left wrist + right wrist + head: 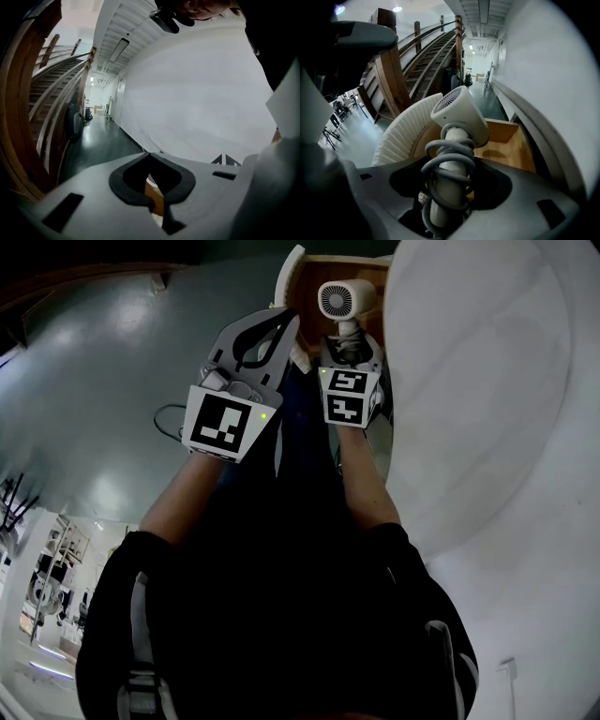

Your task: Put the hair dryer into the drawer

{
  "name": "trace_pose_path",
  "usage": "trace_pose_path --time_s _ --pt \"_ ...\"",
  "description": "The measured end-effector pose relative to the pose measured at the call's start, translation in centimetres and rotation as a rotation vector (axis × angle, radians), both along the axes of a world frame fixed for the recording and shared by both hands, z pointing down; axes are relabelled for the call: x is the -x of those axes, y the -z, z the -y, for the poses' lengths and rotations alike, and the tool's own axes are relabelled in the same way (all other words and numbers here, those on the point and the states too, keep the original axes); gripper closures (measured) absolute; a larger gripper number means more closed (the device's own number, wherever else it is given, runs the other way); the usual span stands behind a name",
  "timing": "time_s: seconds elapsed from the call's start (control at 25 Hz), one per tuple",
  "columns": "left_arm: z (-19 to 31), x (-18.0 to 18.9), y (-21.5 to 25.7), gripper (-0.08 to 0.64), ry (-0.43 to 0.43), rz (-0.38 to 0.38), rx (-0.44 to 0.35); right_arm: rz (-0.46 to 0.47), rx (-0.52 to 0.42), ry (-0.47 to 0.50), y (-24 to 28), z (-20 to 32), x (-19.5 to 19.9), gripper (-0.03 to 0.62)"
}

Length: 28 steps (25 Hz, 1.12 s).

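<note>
A white hair dryer [337,301] [459,112] with its grey cord coiled round the handle stands up out of my right gripper [349,351] [447,187], which is shut on that handle. It hangs over an open drawer [314,273] [508,150] that has a bare wooden inside and a white ribbed front [401,131]. My left gripper [270,329] [151,157] is just left of the dryer, jaws together, holding nothing. Through the hole between its jaws I see a sliver of wood and the dryer's grille.
A curved white wall [487,381] rises on the right of the drawer. A dark glossy floor [112,362] lies to the left, with a thin cable [169,418] on it. A wooden staircase [426,51] [47,93] runs along the corridor.
</note>
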<state>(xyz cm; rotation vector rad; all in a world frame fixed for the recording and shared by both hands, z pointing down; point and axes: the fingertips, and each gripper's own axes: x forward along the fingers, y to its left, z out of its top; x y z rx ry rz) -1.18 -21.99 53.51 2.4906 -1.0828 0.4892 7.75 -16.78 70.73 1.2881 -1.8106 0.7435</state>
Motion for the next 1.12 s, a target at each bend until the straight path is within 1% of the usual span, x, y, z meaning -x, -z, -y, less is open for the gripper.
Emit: trace_pose_path --time_s 0.12,0.24,0.28,0.64,0.84,1.12 --pt "0.0 -0.2 -0.2 0.552 -0.004 0.009 0.003 -0.030 0.033 0.011 -0.4 -0.2 0.0 0.304" --pt "0.3 -0.6 -0.2 0.552 -0.030 0.017 -0.035 -0.052 0.068 0.017 -0.8 -0.4 0.0 0.302" --pt "0.3 -0.6 -0.4 0.552 -0.036 0.021 -0.037 -0.056 0.081 0.016 -1.0 -0.4 0.0 0.302" --pt "0.2 -0.8 -2.0 0.552 -0.045 0.039 0.008 -0.072 0.153 0.040 -2.6 -0.3 0.5 0.299" --pt "0.0 -1.1 -3.5 0.552 -0.074 0.059 0.067 -0.073 0.185 0.050 -3.1 -0.2 0.9 0.299" --pt "-0.5 -1.4 -6.1 0.552 -0.103 0.115 0.159 -0.072 0.226 0.073 -3.7 0.0 1.2 0.298"
